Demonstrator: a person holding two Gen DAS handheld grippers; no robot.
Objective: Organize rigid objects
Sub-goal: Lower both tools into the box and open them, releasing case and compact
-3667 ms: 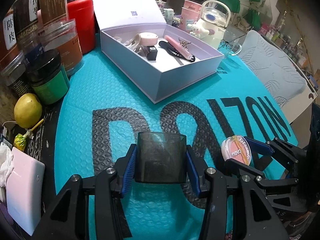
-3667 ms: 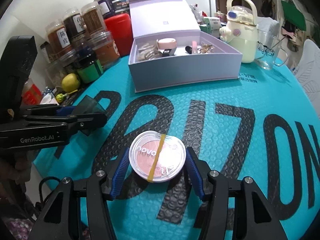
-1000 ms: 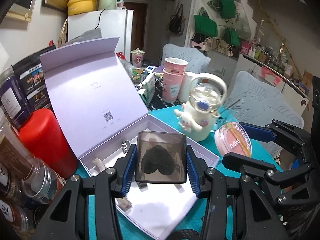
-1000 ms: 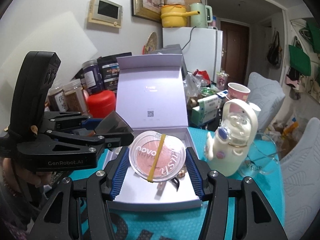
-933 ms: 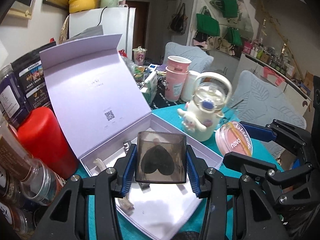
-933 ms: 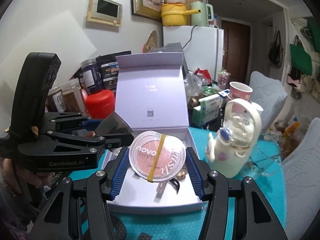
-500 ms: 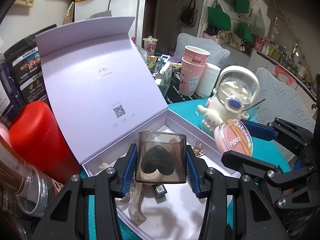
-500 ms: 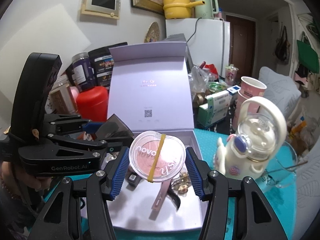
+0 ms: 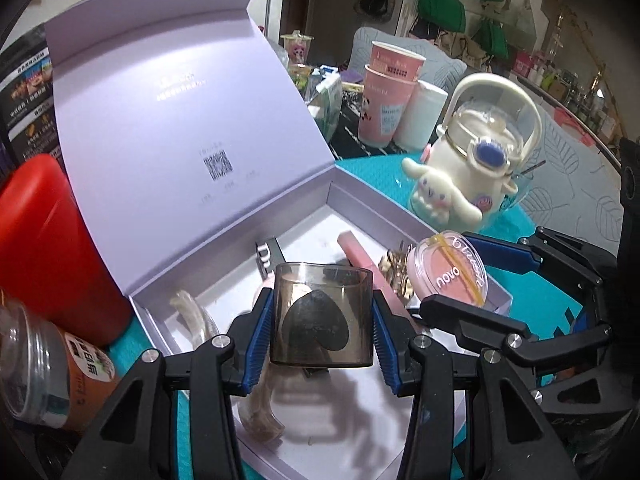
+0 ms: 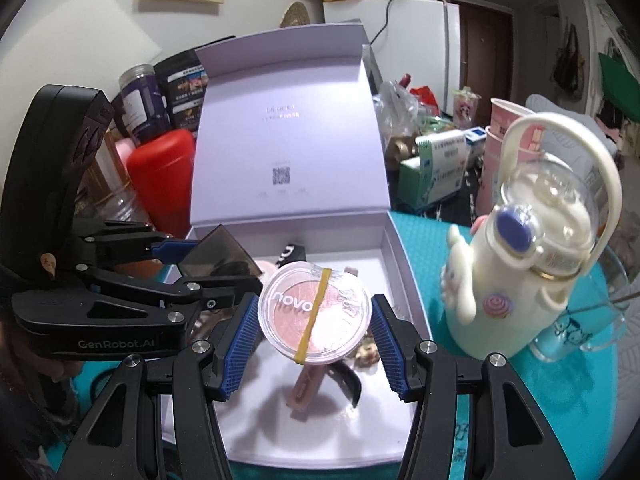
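Above the open lavender gift box (image 9: pixel 360 216), both tongs hang with their loads over its white floor. The left tongs (image 9: pixel 322 332) are closed on a smoky translucent case (image 9: pixel 322 316) with a dark heart shape inside, the blue pads pressing its two side walls. The right tongs (image 10: pixel 314 318) grip a round blush compact (image 10: pixel 315 312) marked "novo", banded with a yellow rubber band, held by its rim with its face tilted toward the camera. In the left wrist view the compact (image 9: pixel 446 268) sits just to the right of the case, over the box's right wall.

Judging by this, the step in hand is the placing: both things have been carried to the box and neither is set down yet. The floor already holds a pink tube (image 10: pixel 308 386), a black curved comb-like piece (image 10: pixel 348 380), some gold clips (image 9: pixel 394 276) and a pale curved hair claw (image 9: pixel 260 412), so free space is limited.

The next move probably calls for lowering each item onto a bare patch of white floor, the nearer part looks freest, and then opening the tongs. The two tools are close together, so lowering one at a time would avoid a knock. The Cinnamoroll bottle (image 10: pixel 524 280) stands on the teal surface (image 10: pixel 424 232) just beside the box's right wall; the right arm should keep off it.
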